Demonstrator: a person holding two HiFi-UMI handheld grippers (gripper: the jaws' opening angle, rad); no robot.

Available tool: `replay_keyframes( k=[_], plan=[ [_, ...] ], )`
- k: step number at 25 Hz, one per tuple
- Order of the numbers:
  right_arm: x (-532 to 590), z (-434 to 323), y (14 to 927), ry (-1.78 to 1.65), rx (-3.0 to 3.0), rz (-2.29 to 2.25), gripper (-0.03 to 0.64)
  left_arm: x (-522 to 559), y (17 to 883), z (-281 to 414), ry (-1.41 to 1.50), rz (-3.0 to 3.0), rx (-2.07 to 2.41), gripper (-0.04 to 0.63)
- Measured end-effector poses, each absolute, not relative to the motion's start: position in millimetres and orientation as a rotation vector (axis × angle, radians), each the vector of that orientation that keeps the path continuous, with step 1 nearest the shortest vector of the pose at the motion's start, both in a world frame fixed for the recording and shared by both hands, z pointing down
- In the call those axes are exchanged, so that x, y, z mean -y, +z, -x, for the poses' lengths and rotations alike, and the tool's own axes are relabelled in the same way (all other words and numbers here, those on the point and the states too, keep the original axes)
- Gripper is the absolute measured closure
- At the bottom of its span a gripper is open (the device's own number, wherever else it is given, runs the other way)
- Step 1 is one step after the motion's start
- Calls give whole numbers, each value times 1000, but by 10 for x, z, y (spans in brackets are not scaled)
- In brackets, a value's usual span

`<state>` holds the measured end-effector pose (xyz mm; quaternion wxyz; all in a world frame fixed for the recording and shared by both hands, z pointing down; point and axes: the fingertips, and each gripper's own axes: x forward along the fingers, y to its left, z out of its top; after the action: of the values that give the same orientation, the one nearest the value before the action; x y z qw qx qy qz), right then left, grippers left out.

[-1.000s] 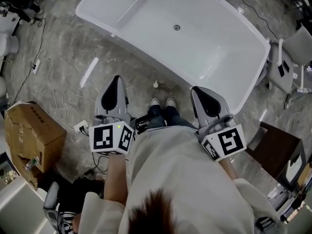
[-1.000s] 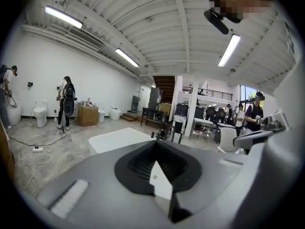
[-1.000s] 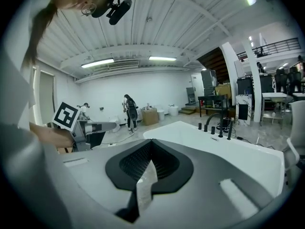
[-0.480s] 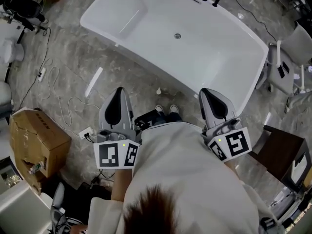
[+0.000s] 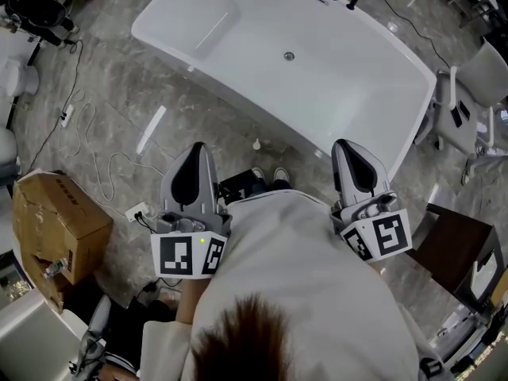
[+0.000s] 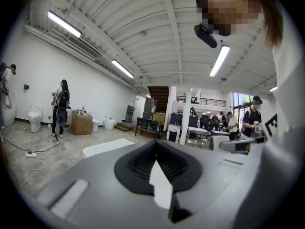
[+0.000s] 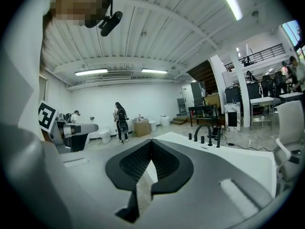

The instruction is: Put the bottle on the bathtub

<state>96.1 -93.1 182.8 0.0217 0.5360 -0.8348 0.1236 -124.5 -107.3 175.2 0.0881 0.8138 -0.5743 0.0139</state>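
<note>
Head view shows my left gripper (image 5: 193,153) and right gripper (image 5: 351,151) clenched on nothing. What I judge to be the small pale bottle (image 5: 255,144) stands on the grey marbled floor (image 5: 119,94) beside the glossy white bathtub (image 5: 357,101). Pickup is not yet begun, so next I stoop, open one gripper and grasp it.

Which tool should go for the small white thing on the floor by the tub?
Left, probably: the left tool shows nearer the white thing than the right tool; both shut and empty.

The bathtub (image 5: 238,30) is smooth and glossy, the floor (image 5: 119,86) veined stone, the box (image 5: 59,221) cardboard.
</note>
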Motion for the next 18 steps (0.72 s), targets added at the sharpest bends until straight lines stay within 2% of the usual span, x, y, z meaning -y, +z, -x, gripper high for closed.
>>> replay_keyframes(
  k=[18],
  plan=[
    [918, -762, 1831, 377, 2598, -1636, 618, 1076, 1803, 1256, 4, -2375, 1689, 546]
  ],
)
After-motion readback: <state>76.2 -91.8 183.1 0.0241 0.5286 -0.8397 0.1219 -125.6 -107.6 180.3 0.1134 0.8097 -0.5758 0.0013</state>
